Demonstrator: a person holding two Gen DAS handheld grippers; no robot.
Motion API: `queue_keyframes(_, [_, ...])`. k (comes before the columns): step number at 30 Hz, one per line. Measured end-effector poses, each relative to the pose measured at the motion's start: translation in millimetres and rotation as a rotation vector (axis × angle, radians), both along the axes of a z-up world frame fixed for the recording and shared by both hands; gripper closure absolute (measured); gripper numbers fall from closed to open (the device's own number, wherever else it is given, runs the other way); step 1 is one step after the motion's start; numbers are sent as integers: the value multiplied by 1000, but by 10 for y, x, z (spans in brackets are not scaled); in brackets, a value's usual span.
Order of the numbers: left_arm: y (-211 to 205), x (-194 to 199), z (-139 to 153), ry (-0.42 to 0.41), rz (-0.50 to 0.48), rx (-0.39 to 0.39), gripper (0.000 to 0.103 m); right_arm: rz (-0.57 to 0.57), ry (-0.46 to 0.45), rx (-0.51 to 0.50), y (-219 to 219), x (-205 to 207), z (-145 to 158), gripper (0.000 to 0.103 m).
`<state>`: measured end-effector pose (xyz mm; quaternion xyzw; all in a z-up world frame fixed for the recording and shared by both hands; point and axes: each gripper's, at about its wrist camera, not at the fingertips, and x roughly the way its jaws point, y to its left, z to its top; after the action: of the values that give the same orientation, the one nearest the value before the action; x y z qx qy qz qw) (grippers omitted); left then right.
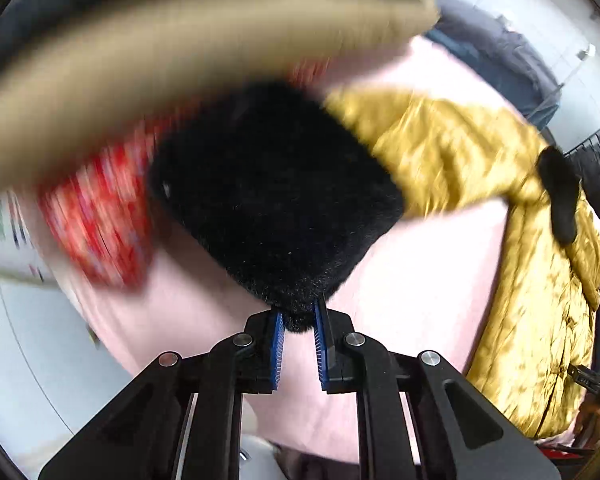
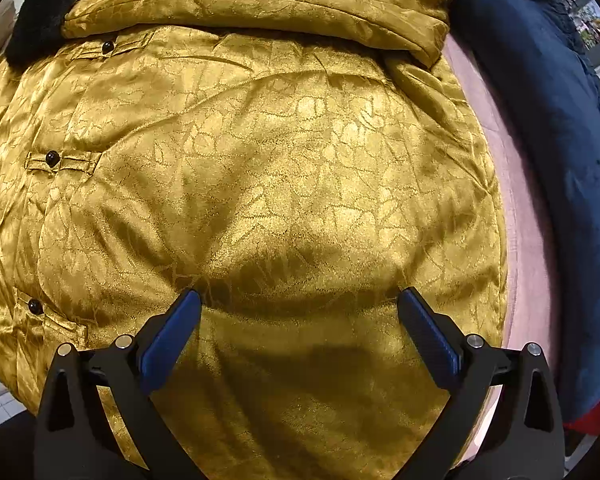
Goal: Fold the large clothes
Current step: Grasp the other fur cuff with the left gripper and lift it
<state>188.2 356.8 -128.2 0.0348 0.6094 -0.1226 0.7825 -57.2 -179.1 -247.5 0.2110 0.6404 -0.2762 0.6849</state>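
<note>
A gold satin padded jacket (image 2: 260, 168) with black knot buttons and black fur trim lies on a pink surface (image 1: 420, 264). My left gripper (image 1: 299, 322) is shut on the black fur cuff (image 1: 276, 200) of its sleeve (image 1: 440, 148), held above the pink surface; the view is motion-blurred. My right gripper (image 2: 299, 300) is open and empty, its blue pads resting on the jacket's body. A sleeve (image 2: 260, 4) lies folded across the top. The black fur collar (image 2: 40, 28) shows at upper left.
A dark blue garment (image 2: 540, 140) lies to the right of the jacket on the pink surface (image 2: 528, 240). In the left wrist view a tan garment (image 1: 180, 60) and a red patterned cloth (image 1: 100, 216) lie beyond the cuff, blurred. White floor (image 1: 20, 340) at left.
</note>
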Motion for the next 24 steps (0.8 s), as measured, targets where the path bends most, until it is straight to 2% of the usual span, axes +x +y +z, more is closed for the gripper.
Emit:
queue_keyframes(2, [112,-88,-132,36,111,-57,89,14,-2,7,-22,7,-7,6])
queue_keyframes(4, [238,-167,-41,3,227,-210,84,37,-1,12,-40,15,-6,6])
queue_keyframes(6, [392,-258,133,-70,331,-352,50,52,3,16,-53,29,-12,6])
queue_keyframes(7, [446,-279,200,-101,378,-390,23,54,3,18,-56,32,-14,6])
queue_keyframes(8, [516,-300,265,-134,434,-452,19,54,2,20,-62,35,-18,6])
queue_keyframes(10, [621,-259,261,-115,503,-557,19,56,0,20,-64,39,-22,6])
queue_keyframes(12, [640,-182,130,-70,594,-588,19,57,-4,18,-60,36,-23,6])
queue_keyframes(17, [430,6,-353,62,724,-705,19,52,-4,10,-72,49,-33,6])
queue_keyframes(20, [465,75,-547,89,804,-707,19,47,6,6,-56,35,-3,6])
queue_keyframes(23, [437,191,-690,94,826,-654,21,46,14,-5,-35,48,10,6])
queue_keyframes(24, [439,226,-703,87,836,-658,21,45,16,-9,-30,50,16,6])
